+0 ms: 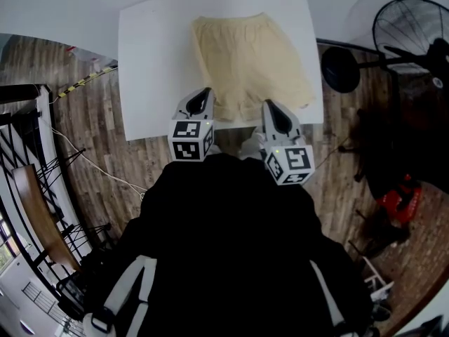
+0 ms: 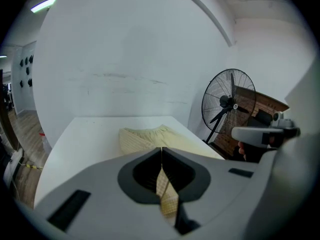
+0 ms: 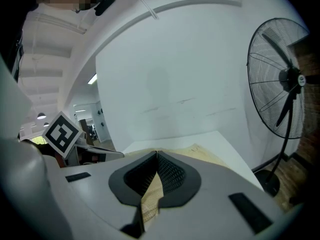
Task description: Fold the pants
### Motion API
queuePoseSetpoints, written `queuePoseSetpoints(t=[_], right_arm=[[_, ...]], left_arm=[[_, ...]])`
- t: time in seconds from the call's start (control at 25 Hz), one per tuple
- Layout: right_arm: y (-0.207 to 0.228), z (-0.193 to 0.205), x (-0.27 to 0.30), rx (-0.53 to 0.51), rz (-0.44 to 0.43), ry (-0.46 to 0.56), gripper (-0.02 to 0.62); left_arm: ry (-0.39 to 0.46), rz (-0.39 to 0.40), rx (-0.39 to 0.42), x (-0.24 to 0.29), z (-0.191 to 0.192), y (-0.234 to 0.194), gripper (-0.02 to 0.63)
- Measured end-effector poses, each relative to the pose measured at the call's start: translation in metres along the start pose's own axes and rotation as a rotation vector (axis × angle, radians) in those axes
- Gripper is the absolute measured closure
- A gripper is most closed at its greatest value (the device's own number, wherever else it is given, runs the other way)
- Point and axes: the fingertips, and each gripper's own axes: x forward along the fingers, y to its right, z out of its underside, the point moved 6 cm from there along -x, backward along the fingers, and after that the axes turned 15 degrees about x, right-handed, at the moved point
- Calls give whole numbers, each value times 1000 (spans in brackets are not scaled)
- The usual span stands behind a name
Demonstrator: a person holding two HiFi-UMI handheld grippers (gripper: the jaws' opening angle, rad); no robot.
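Observation:
Pale yellow pants (image 1: pixel 249 55) lie spread on the white table (image 1: pixel 154 62), waistband at the far side. My left gripper (image 1: pixel 204 93) is at the near left hem and my right gripper (image 1: pixel 271 106) at the near right hem, both close to the table's front edge. In the left gripper view the jaws (image 2: pixel 161 150) are shut, with a strip of yellow checked cloth (image 2: pixel 168 196) pinched between them. In the right gripper view the jaws (image 3: pixel 157 155) are also shut on a strip of the same cloth (image 3: pixel 149 196). The rest of the pants (image 2: pixel 145 138) stays flat on the table.
A black standing fan (image 1: pixel 412 25) and its round base (image 1: pixel 340 69) stand on the wooden floor to the table's right; the fan (image 3: pixel 285 79) is close on that side. A white wall is behind the table. Cables and a black rack (image 1: pixel 42 188) are at the left.

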Motion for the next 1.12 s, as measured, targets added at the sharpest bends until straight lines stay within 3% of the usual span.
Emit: queuePoseSetpoints(t=[1.12], right_arm=[[88, -16, -44, 106, 68, 64, 591]], left_arm=[[61, 126, 66, 40, -81, 101, 597]])
